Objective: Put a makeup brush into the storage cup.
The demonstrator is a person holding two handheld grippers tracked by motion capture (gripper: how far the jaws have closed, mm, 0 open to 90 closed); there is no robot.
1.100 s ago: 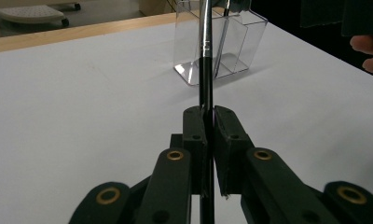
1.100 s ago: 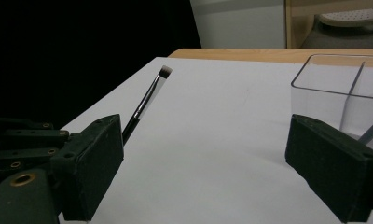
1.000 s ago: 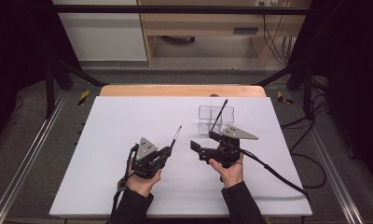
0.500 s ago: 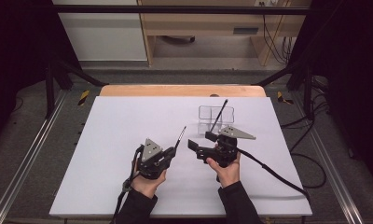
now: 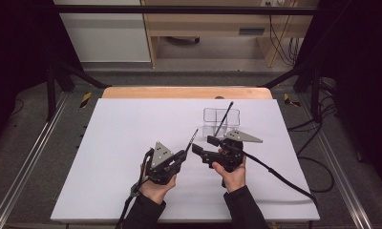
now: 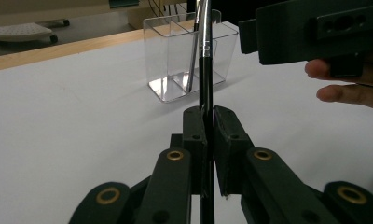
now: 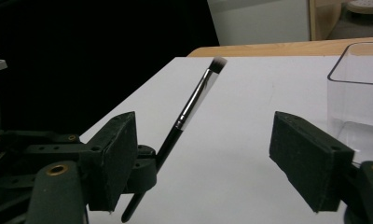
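Work in hand: brushes going into the clear organizer [image 5: 219, 119] at the far right of the table [image 5: 112, 143], as far as I can judge.
Already done: one brush [image 5: 224, 119] stands inside the organizer, leaning, its end poking up past the rim.
Held now: a second makeup brush [image 5: 192, 138], black handle with a silver collar, bristles up and tilted toward the organizer.
Left hand-held gripper [image 5: 179, 156]: clenched on the brush handle low down (in the left gripper view [image 6: 208, 140] the jaws press flat against it from both sides).
Right hand-held gripper [image 5: 204, 149]: released, jaws spread wide and holding nothing; in the right gripper view [image 7: 212, 158] the brush [image 7: 194, 100] leans just beyond the left jaw, not between the two.
Where the brush is: in the air over the table, short of the organizer, not touching it.
Left to do: either pass the brush across or carry it straight over, then drop it handle-first into a compartment. Roughly halfway, I'd say.
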